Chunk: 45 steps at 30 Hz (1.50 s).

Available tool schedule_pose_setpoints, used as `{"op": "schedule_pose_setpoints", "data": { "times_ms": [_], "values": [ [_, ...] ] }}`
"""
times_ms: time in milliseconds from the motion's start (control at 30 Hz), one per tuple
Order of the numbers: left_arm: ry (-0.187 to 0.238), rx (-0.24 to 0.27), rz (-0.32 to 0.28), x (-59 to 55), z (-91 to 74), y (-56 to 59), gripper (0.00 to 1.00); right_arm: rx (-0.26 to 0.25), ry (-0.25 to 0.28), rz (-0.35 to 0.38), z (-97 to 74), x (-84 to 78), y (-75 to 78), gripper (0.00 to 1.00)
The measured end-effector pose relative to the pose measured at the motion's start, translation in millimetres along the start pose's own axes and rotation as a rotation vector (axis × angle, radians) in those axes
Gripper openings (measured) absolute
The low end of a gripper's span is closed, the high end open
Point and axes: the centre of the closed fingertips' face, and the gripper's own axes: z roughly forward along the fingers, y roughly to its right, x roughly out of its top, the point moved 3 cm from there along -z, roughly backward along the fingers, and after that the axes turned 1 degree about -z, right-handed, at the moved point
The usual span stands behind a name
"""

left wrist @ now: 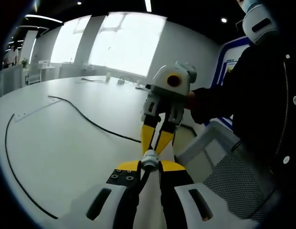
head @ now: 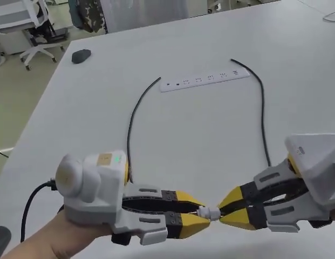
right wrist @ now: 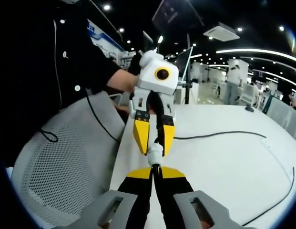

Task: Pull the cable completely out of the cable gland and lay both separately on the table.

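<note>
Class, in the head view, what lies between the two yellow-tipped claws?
A small white plastic cable gland, at the meeting tips of the left claw and right claw; both gripper views show it too.

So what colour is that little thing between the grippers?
White. The gland shows best in the head view.

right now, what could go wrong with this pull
The small cable gland sits at the very tips of the left hand-held gripper; it may slip out. Long cable trails on both sides, so pulling could drag it against the power strip.
</note>
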Motion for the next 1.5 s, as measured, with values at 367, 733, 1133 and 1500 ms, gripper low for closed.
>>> {"op": "schedule_pose_setpoints", "data": {
  "times_ms": [367, 733, 1133, 1500],
  "values": [
    [-0.008, 0.03, 0.014, -4.0, 0.0, -3.7, 0.15, -0.054, -0.051, 0.101, -8.1, -10.4, 5.2, 0.0],
    [-0.009, 0.091, 0.006, -8.7, -13.7, -12.3, 0.15, -0.235, -0.127, 0.187, -45.5, -53.0, 24.8, 0.0],
    [-0.039, 0.117, 0.021, -14.4, -21.9, -18.0, 0.15, -0.381, -0.256, 0.292, -85.7, -102.9, 37.4, 0.0],
    [-0.051, 0.139, 0.028, -16.8, -24.7, -23.1, 0.15, -0.438, -0.352, 0.324, -97.6, -127.0, 41.5, 0.0]
  ]
}}
